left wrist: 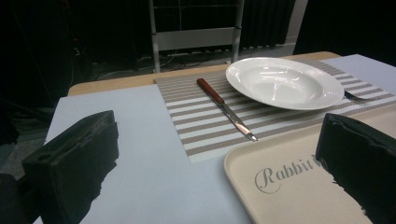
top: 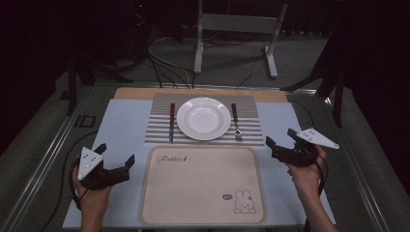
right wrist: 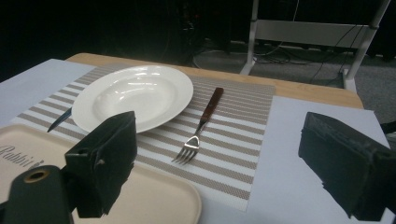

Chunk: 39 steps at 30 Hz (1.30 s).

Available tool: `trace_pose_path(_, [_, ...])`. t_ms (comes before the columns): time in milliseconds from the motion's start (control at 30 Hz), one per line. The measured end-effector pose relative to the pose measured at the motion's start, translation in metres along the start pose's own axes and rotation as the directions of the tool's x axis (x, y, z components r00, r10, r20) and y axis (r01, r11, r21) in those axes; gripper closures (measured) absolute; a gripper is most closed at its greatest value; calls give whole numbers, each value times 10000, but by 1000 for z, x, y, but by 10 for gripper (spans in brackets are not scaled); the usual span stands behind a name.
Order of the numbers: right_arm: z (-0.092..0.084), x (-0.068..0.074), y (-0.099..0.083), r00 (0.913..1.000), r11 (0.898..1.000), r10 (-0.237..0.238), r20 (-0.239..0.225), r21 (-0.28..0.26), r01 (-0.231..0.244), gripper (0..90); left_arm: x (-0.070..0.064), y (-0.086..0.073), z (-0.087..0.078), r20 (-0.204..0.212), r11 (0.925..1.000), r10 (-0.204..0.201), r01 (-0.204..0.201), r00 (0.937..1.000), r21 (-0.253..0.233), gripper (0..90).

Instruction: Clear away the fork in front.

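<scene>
A white deep plate (top: 203, 118) (left wrist: 285, 83) (right wrist: 132, 97) sits on a striped placemat (top: 251, 104). A red-handled knife (top: 171, 123) (left wrist: 226, 108) lies left of it, and a red-handled fork (top: 235, 121) (right wrist: 201, 125) lies to its right. In front lies a beige tray (top: 203, 186) (left wrist: 299, 186) with a rabbit print. My left gripper (top: 116, 158) (left wrist: 217, 172) is open over the mat left of the tray, nothing between its jaws. My right gripper (top: 281, 137) (right wrist: 217, 161) is open right of the tray, near the fork, empty.
A pale blue mat (top: 121, 135) covers the table; a wooden strip (top: 135, 93) shows at the back edge. A metal stand (top: 237, 29) and cables (top: 167, 67) lie on the floor beyond. Table rails (top: 43, 159) run along both sides.
</scene>
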State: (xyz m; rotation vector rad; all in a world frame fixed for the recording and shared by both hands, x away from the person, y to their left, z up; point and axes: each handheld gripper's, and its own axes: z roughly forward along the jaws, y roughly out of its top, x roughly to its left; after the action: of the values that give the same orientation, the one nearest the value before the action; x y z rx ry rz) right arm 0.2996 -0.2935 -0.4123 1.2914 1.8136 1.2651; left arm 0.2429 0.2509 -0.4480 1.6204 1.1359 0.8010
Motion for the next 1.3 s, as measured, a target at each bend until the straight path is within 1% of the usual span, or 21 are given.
trace_pose_path(367, [16,-1,12,9998,9995,162,-64,260,-160,116,0,0,0,-43,10000,24,-24,10000,32,0])
trace_pose_path(967, [48,-1,23,10000,9969,-28,94,787,20,116,0,-1,1,-59,9999,67,-67,10000,86,0])
trace_pose_path(1067, [52,-2,27,10000,9965,67,60,836,-72,116,0,-1,1,-67,9999,48,-48,10000,88,0])
trace_pose_path(1300, [62,-3,39,9999,9957,20,152,927,-34,116,0,-1,1,-72,10000,27,-26,10000,88,0])
